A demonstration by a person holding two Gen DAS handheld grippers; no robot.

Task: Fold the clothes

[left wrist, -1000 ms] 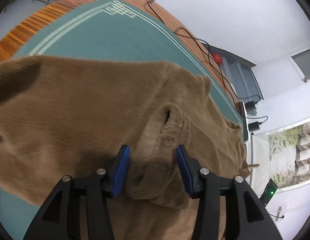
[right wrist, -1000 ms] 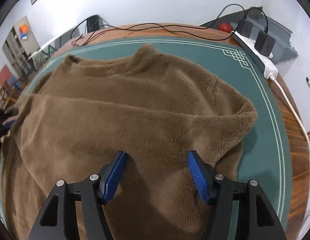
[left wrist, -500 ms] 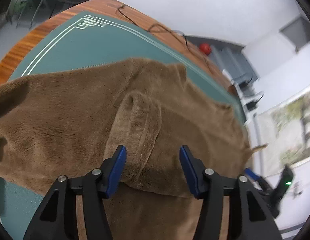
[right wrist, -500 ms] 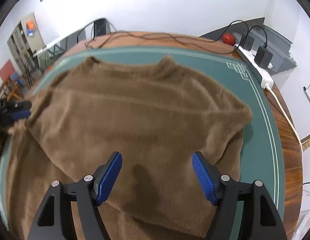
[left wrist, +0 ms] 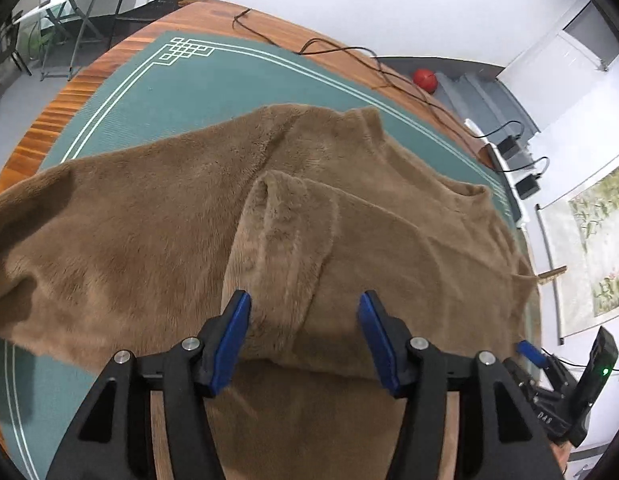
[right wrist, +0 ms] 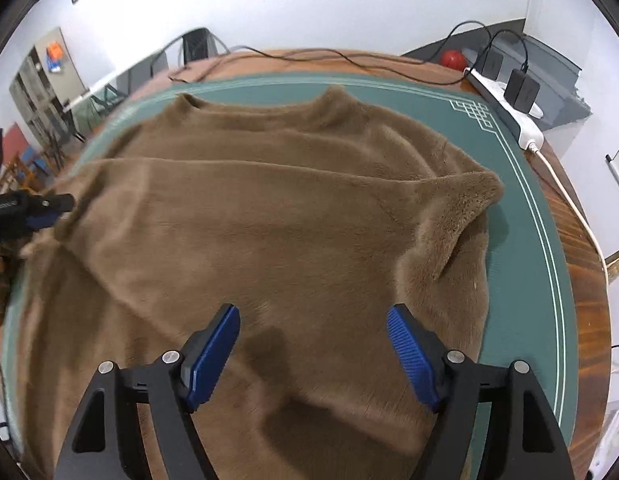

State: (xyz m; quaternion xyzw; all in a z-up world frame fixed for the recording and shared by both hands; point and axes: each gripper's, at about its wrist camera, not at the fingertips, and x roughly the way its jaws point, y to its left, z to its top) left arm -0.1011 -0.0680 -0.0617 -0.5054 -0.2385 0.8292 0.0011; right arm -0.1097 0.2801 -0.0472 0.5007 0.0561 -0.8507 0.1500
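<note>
The brown fleece sweater [right wrist: 269, 216] lies spread over the green table mat [right wrist: 521, 240], neckline toward the far edge, with one sleeve [left wrist: 285, 248] already laid across the body and its cuff pointing away from the left gripper [left wrist: 303, 332]. That gripper hovers right over the folded sleeve with its jaws apart, holding nothing. The right gripper [right wrist: 313, 348] is the same deal, spread wide above the lower body of the sweater, nothing pinched. Looks like the sleeve fold is down and the next grab is the step in hand, probably the other side or the hem. To do it well, both grippers should bite the thick pile right at an edge, taking both layers, and lift evenly so the laid sleeve doesn't drag or slide off. The bunched corner [right wrist: 465, 196] on the right wants flattening first or the fold ends up lumpy. No containers anywhere in view, just the wooden table [left wrist: 213, 20] with cables [left wrist: 349, 52] and a power strip [right wrist: 509, 112] along the back.
</note>
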